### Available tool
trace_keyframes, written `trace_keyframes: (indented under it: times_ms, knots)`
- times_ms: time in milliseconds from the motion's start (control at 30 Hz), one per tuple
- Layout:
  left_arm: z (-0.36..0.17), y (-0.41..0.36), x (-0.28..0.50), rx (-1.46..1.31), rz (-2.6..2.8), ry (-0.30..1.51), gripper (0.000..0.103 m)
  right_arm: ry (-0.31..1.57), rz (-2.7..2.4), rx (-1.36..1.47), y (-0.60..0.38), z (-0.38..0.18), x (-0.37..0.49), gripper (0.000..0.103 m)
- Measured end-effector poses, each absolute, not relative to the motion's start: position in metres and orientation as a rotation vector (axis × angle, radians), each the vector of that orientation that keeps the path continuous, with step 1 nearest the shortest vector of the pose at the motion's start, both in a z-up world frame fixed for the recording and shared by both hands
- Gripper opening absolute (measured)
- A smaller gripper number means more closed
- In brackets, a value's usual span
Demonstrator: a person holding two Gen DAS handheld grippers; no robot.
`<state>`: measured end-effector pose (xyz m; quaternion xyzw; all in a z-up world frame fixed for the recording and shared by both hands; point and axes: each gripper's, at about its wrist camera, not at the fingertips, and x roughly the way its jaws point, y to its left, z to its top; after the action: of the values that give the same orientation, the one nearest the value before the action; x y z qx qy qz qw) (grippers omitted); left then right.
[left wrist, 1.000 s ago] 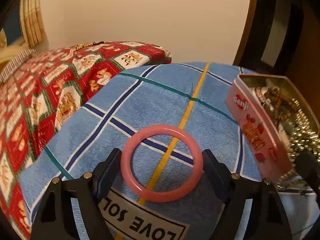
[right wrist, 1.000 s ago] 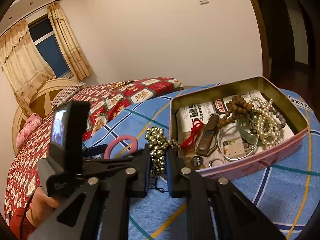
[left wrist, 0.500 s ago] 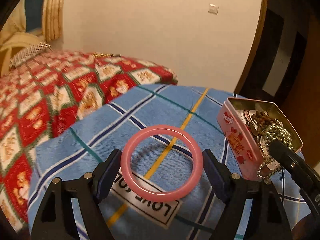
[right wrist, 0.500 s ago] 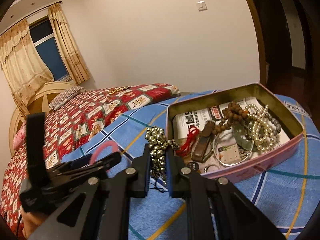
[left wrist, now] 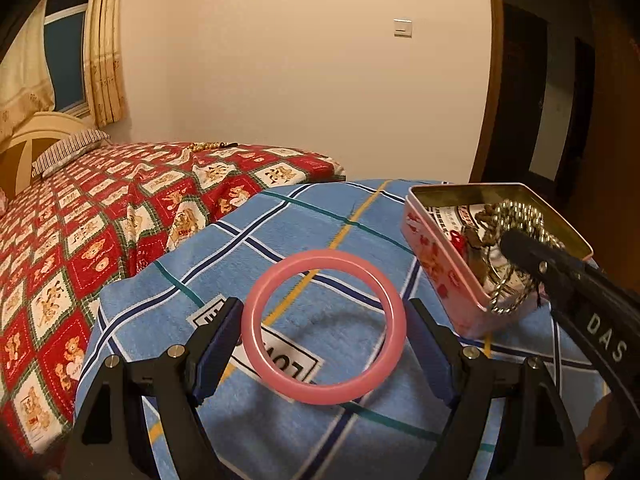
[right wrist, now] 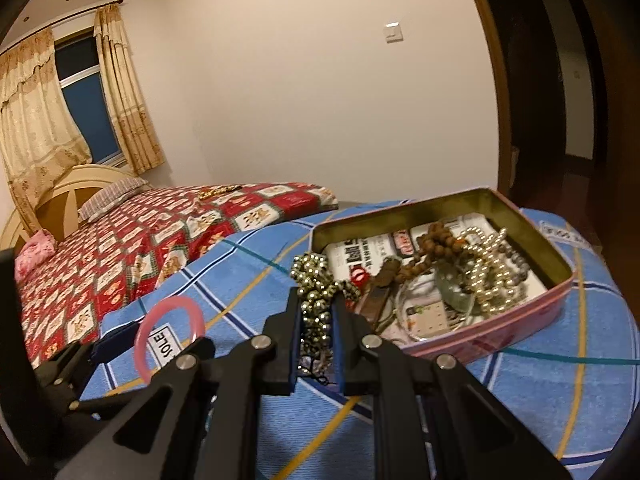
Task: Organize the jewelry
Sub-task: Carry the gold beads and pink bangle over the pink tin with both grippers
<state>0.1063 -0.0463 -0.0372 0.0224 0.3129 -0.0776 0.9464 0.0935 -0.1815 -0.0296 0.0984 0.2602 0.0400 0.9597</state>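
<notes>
On the red quilt (right wrist: 168, 236) far left, a gold chain (right wrist: 218, 191) lies loose — likely work left. The left gripper (left wrist: 324, 332) holds a pink bangle (left wrist: 323, 326) above the blue blanket (left wrist: 280, 232). The right gripper (right wrist: 316, 320) pinches a bead string (right wrist: 316, 292) at the edge of the tin (right wrist: 532, 316) — already holding several pieces.

A pink ring bangle (left wrist: 324, 326) floats flat above the bed. Shiny gold beads (right wrist: 316, 304) hang beside the open pink tin (right wrist: 532, 320) full of jewelry.
</notes>
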Motion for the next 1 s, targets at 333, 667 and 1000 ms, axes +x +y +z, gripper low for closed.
trace_keyframes:
  times_ms: [333,667,1000]
  knots:
    - [-0.036,-0.055,0.093,0.060,-0.180,0.626,0.081,0.497,0.013,0.158,-0.187,-0.025,0.078,0.016]
    - [-0.036,-0.055,0.087,0.039,-0.199,0.630,0.081,0.497,-0.008,0.144,-0.190,-0.025,0.067,0.016]
    - [-0.036,-0.062,0.081,0.039,-0.228,0.633,0.081,0.478,-0.040,0.169,-0.202,-0.022,0.061,0.016]
